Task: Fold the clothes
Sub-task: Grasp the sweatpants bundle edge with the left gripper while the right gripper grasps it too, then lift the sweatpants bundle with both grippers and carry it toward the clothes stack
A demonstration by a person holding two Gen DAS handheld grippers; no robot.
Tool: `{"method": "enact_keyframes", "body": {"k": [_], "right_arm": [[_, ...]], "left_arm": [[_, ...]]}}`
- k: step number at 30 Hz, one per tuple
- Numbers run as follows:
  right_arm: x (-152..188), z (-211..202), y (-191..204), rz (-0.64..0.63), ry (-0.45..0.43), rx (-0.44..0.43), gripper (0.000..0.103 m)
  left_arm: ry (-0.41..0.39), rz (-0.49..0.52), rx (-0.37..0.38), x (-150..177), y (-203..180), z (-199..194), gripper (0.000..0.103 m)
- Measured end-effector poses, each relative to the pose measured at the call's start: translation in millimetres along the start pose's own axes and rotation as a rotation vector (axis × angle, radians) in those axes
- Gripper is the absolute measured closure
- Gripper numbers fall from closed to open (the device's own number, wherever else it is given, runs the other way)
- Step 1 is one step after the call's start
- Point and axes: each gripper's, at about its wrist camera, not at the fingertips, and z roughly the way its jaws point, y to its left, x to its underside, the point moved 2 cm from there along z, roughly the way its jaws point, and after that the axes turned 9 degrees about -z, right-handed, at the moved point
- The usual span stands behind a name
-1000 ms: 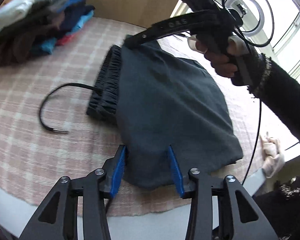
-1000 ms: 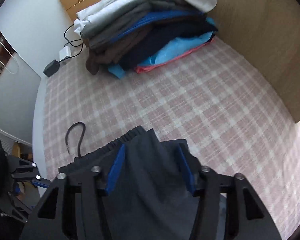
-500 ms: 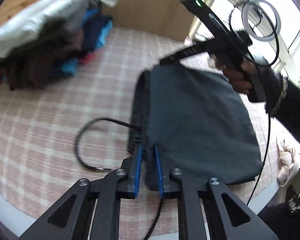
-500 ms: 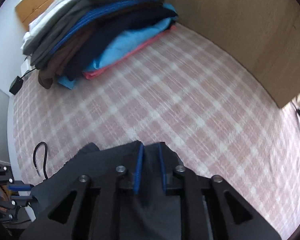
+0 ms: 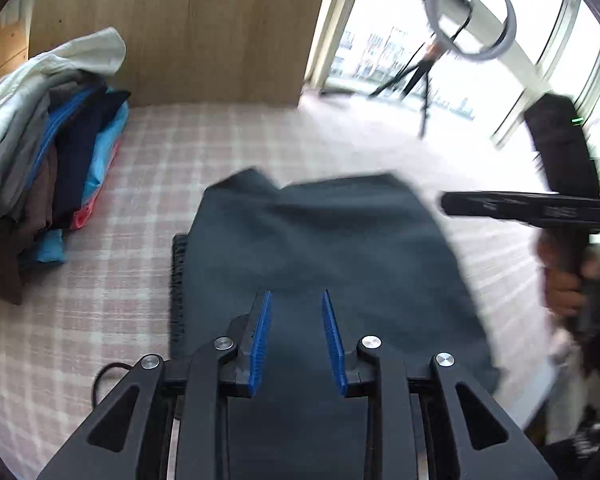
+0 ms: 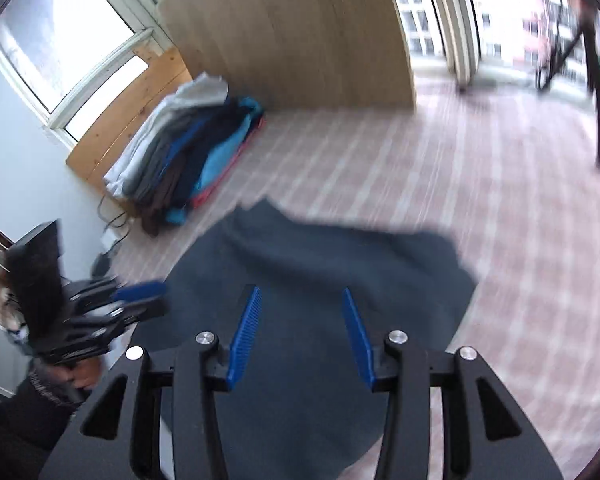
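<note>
Left wrist view: the left gripper (image 5: 294,334) has its blue pads (image 5: 260,340) spread apart with nothing between them, hanging over the near part of the dark shorts (image 5: 320,248) at centre frame. Right wrist view: the right gripper (image 6: 302,334) is likewise released, pads wide, with only cloth below them and none pinched. The shorts lie on the checked cover (image 5: 140,280), doubled over so a smooth upper layer hides most of the garment; a strip of gathered waistband (image 5: 177,280) peeks out along its left edge, and a loop of drawcord (image 5: 104,376) shows at lower left. The far edge, toward mid-frame, looks uneven, with one corner (image 5: 248,178) poking up higher than the rest, though blur makes it hard to be sure. A pile of folded clothes (image 5: 48,152) sits at the left against the wooden panel (image 5: 180,28). At right, the person's hand (image 5: 564,284) carries the right gripper beside the shorts. Risks, as I judge them: with both jaws loose, the top layer is free to slide or spring back, so the fold may open. A careless low pass could drag the cloth and skew the edges. The loose drawcord could snag a finger and pull the waistband out of line.
</note>
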Motion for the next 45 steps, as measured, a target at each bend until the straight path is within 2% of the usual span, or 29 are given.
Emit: {"method": "enact_keyframes", "body": {"k": [2, 3, 5, 7, 8, 9, 10, 12, 14, 16, 19, 23, 25, 28, 32, 33, 34, 37, 38, 41, 42, 45], "right_arm": [[14.7, 25.5, -10.2, -0.010, 0.092, 0.086, 0.062], [18.6, 30.3, -20.3, -0.021, 0.127, 0.200, 0.064], [23.4, 16.9, -41.7, 0.041, 0.110, 0.275, 0.065], [29.7, -5.7, -51.3, 0.111, 0.066, 0.224, 0.062], [34.2, -14.4, -52.9, 0.131, 0.053, 0.206, 0.058], [38.7, -23.1, -54.4, 0.152, 0.040, 0.187, 0.050], [43.2, -31.8, -56.0, 0.172, 0.027, 0.168, 0.046], [52.9, -46.3, -58.6, 0.212, 0.007, 0.129, 0.046], [67.2, -42.0, -57.1, 0.256, 0.032, 0.076, 0.046], [83.1, -34.2, -51.7, 0.308, 0.048, -0.002, 0.046], [103.6, -26.2, -32.4, 0.316, 0.083, -0.053, 0.046], [121.4, -14.8, -8.9, 0.286, 0.149, -0.138, 0.046], [125.1, -5.0, -2.3, 0.279, 0.188, -0.187, 0.046], [129.7, 8.0, 7.0, 0.269, 0.240, -0.258, 0.046], [123.7, 6.1, 12.1, 0.287, 0.233, -0.309, 0.045], [122.2, 5.6, 13.4, 0.291, 0.231, -0.321, 0.056], [120.8, 5.2, 14.7, 0.296, 0.229, -0.334, 0.073], [116.3, 3.7, 18.6, 0.309, 0.223, -0.372, 0.077], [114.8, 3.2, 19.8, 0.314, 0.221, -0.384, 0.077], [110.3, 1.7, 23.7, 0.327, 0.215, -0.422, 0.077], [108.8, 1.2, 25.0, 0.331, 0.213, -0.435, 0.080], [106.8, 3.0, 26.7, 0.357, 0.194, -0.446, 0.084]], "left_arm": [[0.019, -0.013, -0.015, 9.2, 9.4, 3.6, 0.083], [0.029, -0.019, -0.023, 13.8, 14.1, 5.4, 0.084], [0.043, -0.034, -0.040, 21.5, 22.9, 5.8, 0.084], [0.018, -0.071, -0.056, 21.1, 30.4, -10.6, 0.083], [0.001, -0.094, -0.063, 20.6, 34.6, -19.1, 0.078], [-0.016, -0.119, -0.067, 21.0, 39.0, -27.4, 0.076], [-0.034, -0.149, -0.067, 22.6, 44.0, -34.9, 0.074], [-0.060, -0.207, -0.051, 28.1, 49.7, -49.3, 0.072], [-0.066, -0.246, -0.043, 37.7, 48.8, -58.6, 0.068], [-0.060, -0.266, -0.033, 47.8, 42.0, -62.7, 0.067], [-0.054, -0.246, -0.014, 58.8, 21.4, -63.3, 0.067], [-0.004, -0.165, 0.074, 72.3, -27.8, -58.9, 0.067], [0.016, -0.151, 0.094, 78.3, -44.3, -52.1, 0.067], [0.027, -0.188, 0.088, 87.4, -48.6, -47.8, 0.067], [0.030, -0.293, 0.091, 95.8, -32.9, -50.2, 0.067], [0.025, -0.312, 0.079, 98.2, -29.0, -52.1, 0.067], [0.018, -0.327, 0.068, 101.0, -26.0, -54.0, 0.067], [-0.008, -0.367, 0.057, 110.8, -21.9, -62.0, 0.066], [-0.011, -0.388, 0.066, 114.2, -20.9, -62.8, 0.062], [0.007, -0.467, 0.102, 124.7, -19.4, -54.9, 0.059], [0.022, -0.502, 0.113, 128.2, -20.6, -49.4, 0.059], [0.068, -0.633, 0.214, 141.5, -25.9, -35.3, 0.059]]}}
